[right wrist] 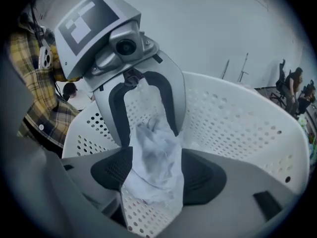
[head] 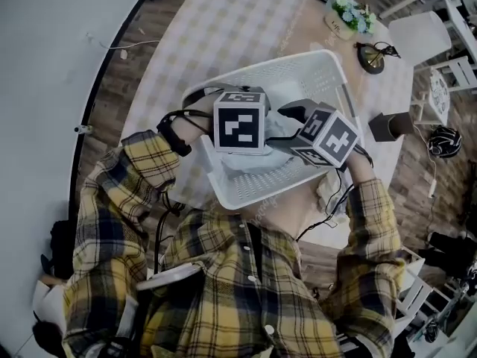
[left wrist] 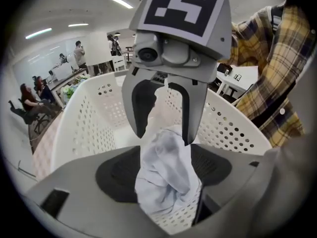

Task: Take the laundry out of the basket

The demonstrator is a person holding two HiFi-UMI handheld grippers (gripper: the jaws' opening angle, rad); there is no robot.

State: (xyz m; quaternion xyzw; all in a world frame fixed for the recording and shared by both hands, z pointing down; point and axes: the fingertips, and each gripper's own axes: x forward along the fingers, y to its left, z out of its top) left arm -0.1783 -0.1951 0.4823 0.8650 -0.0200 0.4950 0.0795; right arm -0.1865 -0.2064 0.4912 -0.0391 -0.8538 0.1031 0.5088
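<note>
A white perforated laundry basket (head: 298, 60) stands on the round table, right in front of me. A crumpled pale cloth (head: 280, 128) lies inside it. Both grippers point steeply down into the basket, and their marker cubes (head: 240, 121) (head: 329, 138) hide the jaws in the head view. In the left gripper view, my left gripper (left wrist: 166, 155) is open, with the cloth (left wrist: 166, 182) bunched between its wide pads; the right gripper (left wrist: 164, 136) faces it, open above the cloth. In the right gripper view, my right gripper (right wrist: 153, 155) is open around the same cloth (right wrist: 153, 167), opposite the left gripper (right wrist: 149, 138).
The table (head: 223, 21) carries a checked cloth, a flower pot (head: 349, 12), a dark round object (head: 370, 57) and a brown box (head: 387, 125). White chairs (head: 425, 36) stand at the right. Several people (left wrist: 34, 100) sit far off. My plaid sleeves flank the basket.
</note>
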